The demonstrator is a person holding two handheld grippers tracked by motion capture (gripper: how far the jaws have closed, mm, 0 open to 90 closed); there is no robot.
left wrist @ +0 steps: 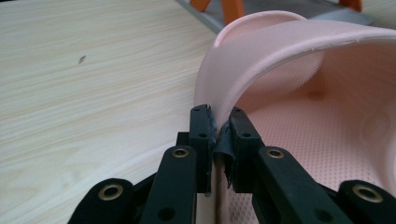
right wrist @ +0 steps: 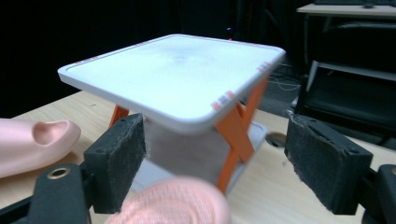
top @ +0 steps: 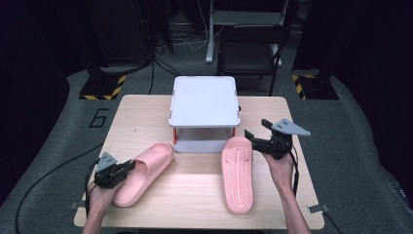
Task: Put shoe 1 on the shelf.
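Slipper [top: 144, 173] nearest me, pink and right way up at the table's [top: 195, 195] left front, has its strap pinched in the left gripper [top: 116, 172], likely for lifting. Beyond, the right gripper [top: 255, 136] gapes wide above an upturned slipper [top: 237, 173], facing the white rack [top: 204, 101].

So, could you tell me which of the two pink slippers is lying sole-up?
The right slipper, beside the open right tongs, shows its ribbed sole. The left slipper sits upright, its strap pinched by the left tongs.
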